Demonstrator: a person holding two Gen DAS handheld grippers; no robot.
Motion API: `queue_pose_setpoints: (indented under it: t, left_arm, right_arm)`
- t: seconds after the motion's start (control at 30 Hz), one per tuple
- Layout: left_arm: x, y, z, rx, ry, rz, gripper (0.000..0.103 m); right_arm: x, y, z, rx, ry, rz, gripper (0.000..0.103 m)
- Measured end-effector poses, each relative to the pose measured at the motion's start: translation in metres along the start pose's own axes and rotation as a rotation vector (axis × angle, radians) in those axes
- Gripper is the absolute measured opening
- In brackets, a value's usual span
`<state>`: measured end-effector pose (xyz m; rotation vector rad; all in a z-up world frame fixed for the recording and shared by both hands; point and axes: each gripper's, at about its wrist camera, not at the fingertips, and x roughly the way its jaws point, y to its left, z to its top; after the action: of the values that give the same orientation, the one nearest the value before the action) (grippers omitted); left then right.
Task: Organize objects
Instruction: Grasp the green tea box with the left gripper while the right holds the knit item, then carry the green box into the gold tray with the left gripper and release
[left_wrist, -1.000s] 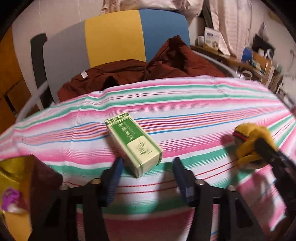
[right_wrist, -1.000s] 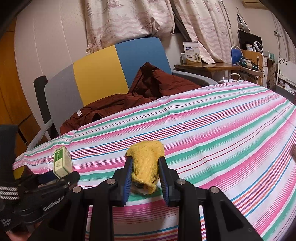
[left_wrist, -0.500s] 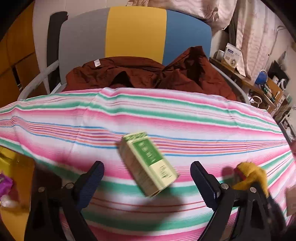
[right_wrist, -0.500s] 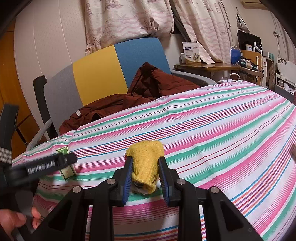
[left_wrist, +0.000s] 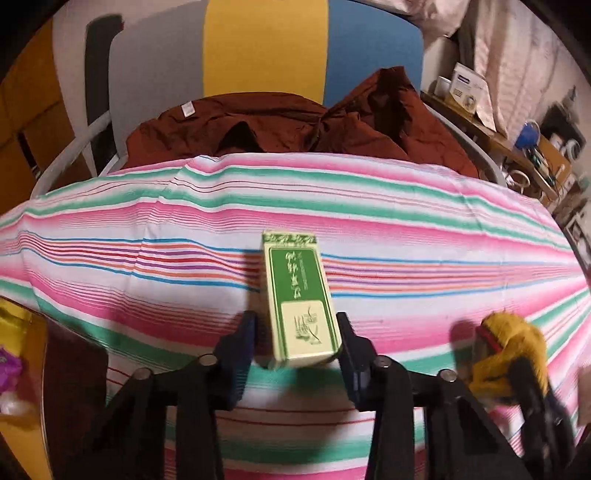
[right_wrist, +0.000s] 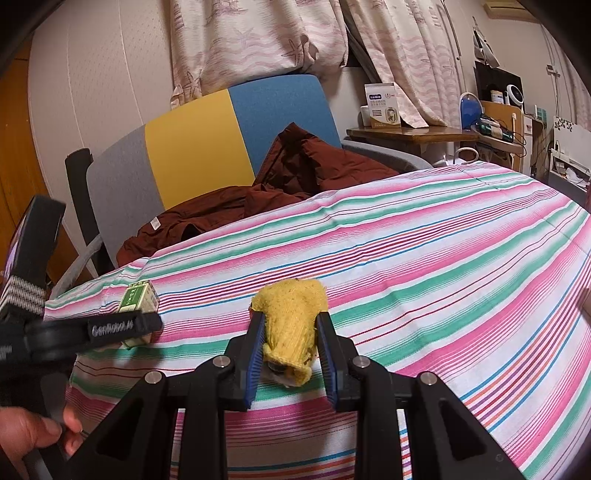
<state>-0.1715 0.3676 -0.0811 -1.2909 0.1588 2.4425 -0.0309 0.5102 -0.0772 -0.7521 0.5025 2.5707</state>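
A green and cream box (left_wrist: 300, 300) lies flat on the striped tablecloth (left_wrist: 424, 236). My left gripper (left_wrist: 295, 332) is open, with its fingertips on either side of the box's near end and a small gap on the left. The box also shows in the right wrist view (right_wrist: 137, 300), behind the left gripper's finger (right_wrist: 110, 328). My right gripper (right_wrist: 290, 334) is shut on a yellow knitted item (right_wrist: 293, 321) resting on the cloth. That item shows at the right of the left wrist view (left_wrist: 509, 350).
A chair with a grey, yellow and blue back (left_wrist: 258, 51) stands behind the table, with a dark red jacket (left_wrist: 295, 122) on it. A yellow container (left_wrist: 18, 369) with small items sits at the table's left edge. A cluttered side table (right_wrist: 413, 133) stands at the far right.
My left gripper has turned to line up with the box, moved forward and narrowed, so its fingers now flank the box's near end. The right gripper has kept still on the yellow item.
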Motion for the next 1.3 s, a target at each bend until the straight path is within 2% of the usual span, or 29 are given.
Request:
queue_pose_setpoints:
  t: [0.07, 0.2, 0.3, 0.33, 0.37, 0.43, 0.5, 0.53, 0.57, 0.7, 0.77, 0.9, 1.3]
  left_arm:
    - [-0.001, 0.003, -0.003, 0.014, -0.007, -0.003, 0.033]
    - [-0.002, 0.001, -0.006, 0.065, -0.01, 0.009, 0.032]
    - [-0.006, 0.001, -0.007, 0.064, -0.015, 0.03, 0.033]
    - [-0.008, 0.001, -0.007, 0.058, -0.023, 0.032, 0.042]
    - [-0.008, 0.0, -0.006, 0.057, -0.028, 0.013, 0.061]
    - [-0.009, -0.004, -0.005, 0.08, -0.04, 0.028, 0.073]
    - [-0.007, -0.008, -0.003, 0.113, -0.048, 0.049, 0.066]
    - [-0.004, -0.009, -0.002, 0.118, -0.031, 0.033, 0.041]
    - [0.001, -0.01, -0.001, 0.123, 0.003, 0.021, 0.032]
    - [0.001, -0.013, -0.004, 0.159, -0.006, 0.031, 0.031]
    - [-0.001, -0.009, -0.007, 0.142, -0.005, 0.02, 0.031]
    - [-0.012, 0.002, -0.016, 0.071, -0.005, -0.03, 0.031]
    - [-0.081, 0.013, -0.053, 0.035, -0.063, -0.166, 0.031]
  right_arm:
    - [0.0, 0.0, 0.0, 0.0, 0.001, 0.0, 0.027]
    - [0.0, 0.0, 0.0, 0.0, 0.001, 0.0, 0.027]
    - [0.0, 0.0, 0.0, 0.002, 0.002, 0.0, 0.027]
    - [0.0, 0.0, 0.0, 0.002, 0.001, 0.0, 0.027]
    - [0.0, 0.0, 0.0, 0.002, 0.001, -0.001, 0.027]
    - [0.001, 0.0, 0.0, 0.002, 0.001, -0.001, 0.027]
    - [0.0, 0.0, 0.0, 0.001, 0.0, -0.002, 0.027]
    - [0.0, 0.0, 0.0, 0.0, 0.0, -0.002, 0.027]
    - [0.001, 0.0, 0.0, -0.001, 0.001, -0.004, 0.027]
    - [0.003, 0.002, -0.001, -0.008, 0.005, -0.01, 0.027]
    - [0.003, 0.003, -0.001, -0.01, 0.003, -0.013, 0.027]
    - [0.004, 0.004, -0.001, -0.018, 0.004, -0.019, 0.027]
    - [-0.002, 0.016, -0.002, -0.075, -0.023, -0.055, 0.027]
